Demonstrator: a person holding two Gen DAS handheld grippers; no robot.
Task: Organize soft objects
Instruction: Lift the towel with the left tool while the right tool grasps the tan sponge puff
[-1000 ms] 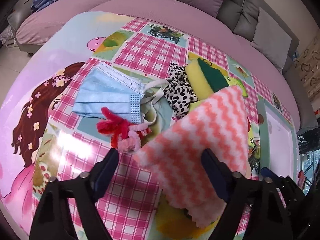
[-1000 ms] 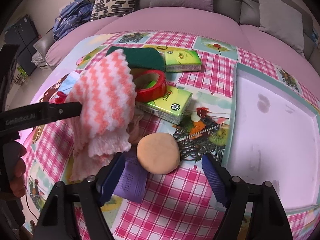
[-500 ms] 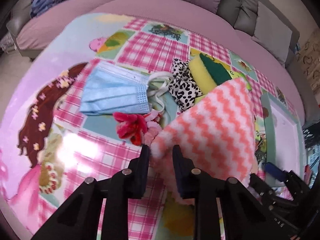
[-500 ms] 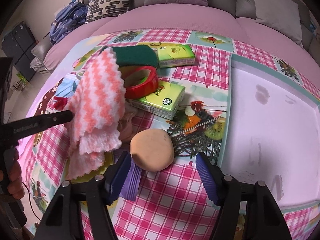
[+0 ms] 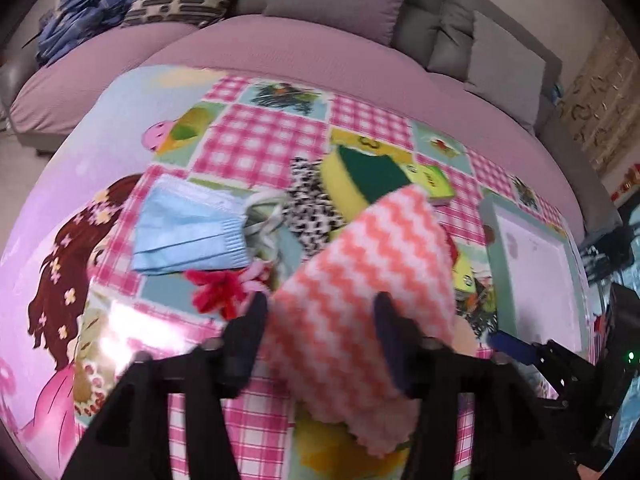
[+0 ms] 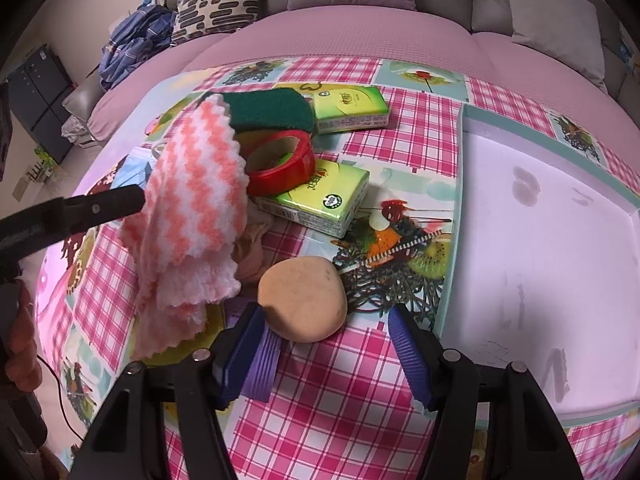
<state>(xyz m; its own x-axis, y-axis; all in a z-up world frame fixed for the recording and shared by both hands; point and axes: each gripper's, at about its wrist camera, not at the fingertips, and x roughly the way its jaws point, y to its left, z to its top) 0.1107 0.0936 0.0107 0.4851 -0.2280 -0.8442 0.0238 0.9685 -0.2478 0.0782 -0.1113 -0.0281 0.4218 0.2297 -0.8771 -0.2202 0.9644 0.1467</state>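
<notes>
A pink-and-white zigzag cloth (image 5: 360, 280) lies heaped over the pile on the checked tablecloth. It sits between the jaws of my left gripper (image 5: 320, 320), which are opening; the pads do not pinch it. In the right wrist view the cloth (image 6: 196, 184) rises beside one left fingertip (image 6: 120, 202). My right gripper (image 6: 324, 328) straddles a tan round puff (image 6: 304, 300). Its jaws are closing, with a gap still at the right pad. A purple ribbed piece (image 6: 264, 364) lies by its left finger.
A blue face mask (image 5: 188, 232), a red-pink fuzzy tie (image 5: 216, 288) and a leopard-print scrunchie (image 5: 308, 208) lie left of the cloth. A green-topped sponge (image 6: 272, 110), red tape roll (image 6: 280, 160) and two tissue packs (image 6: 320, 200) sit behind. A teal-rimmed tray (image 6: 460, 200) stands right.
The left jaws pinched the cloth's near corner half a second ago and have spread apart again. The right jaws have narrowed a little around the tan puff.
</notes>
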